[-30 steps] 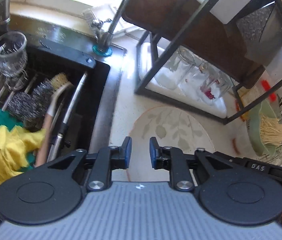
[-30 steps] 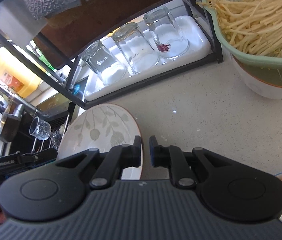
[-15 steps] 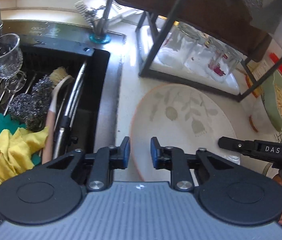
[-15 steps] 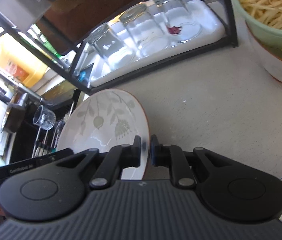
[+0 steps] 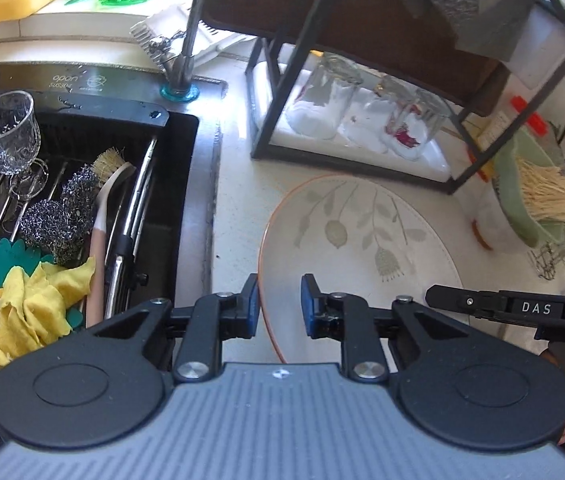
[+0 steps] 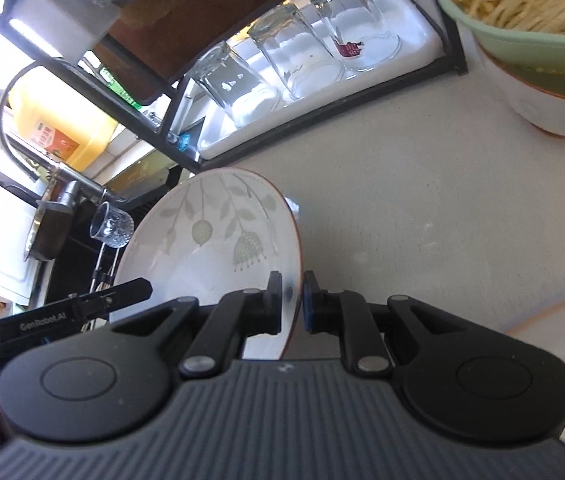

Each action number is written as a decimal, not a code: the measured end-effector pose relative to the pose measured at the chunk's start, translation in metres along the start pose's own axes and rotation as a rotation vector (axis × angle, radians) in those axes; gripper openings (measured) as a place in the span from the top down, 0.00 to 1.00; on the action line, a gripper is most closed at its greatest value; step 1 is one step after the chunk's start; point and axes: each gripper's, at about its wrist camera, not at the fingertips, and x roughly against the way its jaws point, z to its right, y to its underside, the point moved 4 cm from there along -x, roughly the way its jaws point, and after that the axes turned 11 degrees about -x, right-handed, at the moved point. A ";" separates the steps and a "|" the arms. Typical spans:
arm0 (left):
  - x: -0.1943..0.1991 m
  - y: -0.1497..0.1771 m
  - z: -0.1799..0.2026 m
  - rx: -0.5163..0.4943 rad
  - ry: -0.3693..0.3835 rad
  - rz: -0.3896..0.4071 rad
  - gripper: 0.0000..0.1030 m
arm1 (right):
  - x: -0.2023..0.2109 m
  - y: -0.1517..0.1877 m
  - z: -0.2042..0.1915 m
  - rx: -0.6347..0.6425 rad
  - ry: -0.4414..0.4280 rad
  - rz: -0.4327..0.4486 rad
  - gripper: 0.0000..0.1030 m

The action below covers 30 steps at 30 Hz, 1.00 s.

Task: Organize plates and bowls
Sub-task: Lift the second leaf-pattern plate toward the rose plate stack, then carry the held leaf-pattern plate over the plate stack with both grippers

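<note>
A: Tongs first. Right tongs clenched on the rim of the leaf-patterned plate, one pad on each face. Left tongs have just been closing; the plate's rim passes between the pads with a gap on both sides, so no grip there yet.

B: Noted. Now largest to smallest. Worktop: pale, speckled, bare in the middle. Sink at its left edge, with scourers, a brush and a yellow cloth inside.

A: Black rack at the back of the worktop, three upturned glasses on its white tray. Green colander of pale strands sits in a white bowl, far right.

B: Where is the plate?

A: Tilted, held up by its near edge, between sink and rack. From the left wrist view I cannot tell whether its far edge touches the worktop. A second rim shows at the lower right, possibly another plate.

B: Step in hand?

A: My reading: carrying one plate, left side coming in to steady or take over. Next move calls for a firm second grip before any release, since a rim pinch on glazed ware may slip.
</note>
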 end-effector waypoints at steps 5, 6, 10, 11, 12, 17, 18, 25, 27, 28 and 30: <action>0.022 0.003 0.010 -0.001 0.029 0.006 0.76 | 0.024 0.012 -0.004 -0.009 0.009 0.008 0.86; 0.026 0.004 0.011 -0.002 0.035 0.005 0.76 | 0.030 0.014 -0.006 -0.007 0.011 0.012 0.86; 0.041 0.006 0.016 0.023 0.093 0.007 0.76 | 0.056 0.025 -0.009 0.004 0.016 0.037 0.86; 0.045 0.007 0.018 0.015 0.103 0.009 0.76 | 0.062 0.029 -0.008 -0.006 0.014 0.042 0.86; 0.049 0.007 0.021 0.004 0.111 0.009 0.76 | 0.068 0.033 -0.008 -0.015 0.014 0.047 0.86; 0.070 0.014 0.039 -0.049 0.169 0.009 0.76 | 0.098 0.054 -0.006 -0.051 0.039 0.097 0.86; 0.073 0.016 0.042 -0.058 0.181 0.010 0.76 | 0.104 0.058 -0.004 -0.070 0.039 0.107 0.86; 0.080 0.032 0.068 -0.079 0.261 -0.017 0.76 | 0.136 0.081 0.018 -0.175 0.040 0.144 0.86; 0.081 0.036 0.076 -0.079 0.280 -0.028 0.76 | 0.144 0.086 0.027 -0.206 0.040 0.155 0.86; 0.080 0.038 0.080 -0.082 0.285 -0.033 0.76 | 0.148 0.088 0.031 -0.212 0.043 0.158 0.86; 0.077 0.039 0.089 -0.092 0.296 -0.048 0.76 | 0.153 0.090 0.037 -0.220 0.051 0.162 0.86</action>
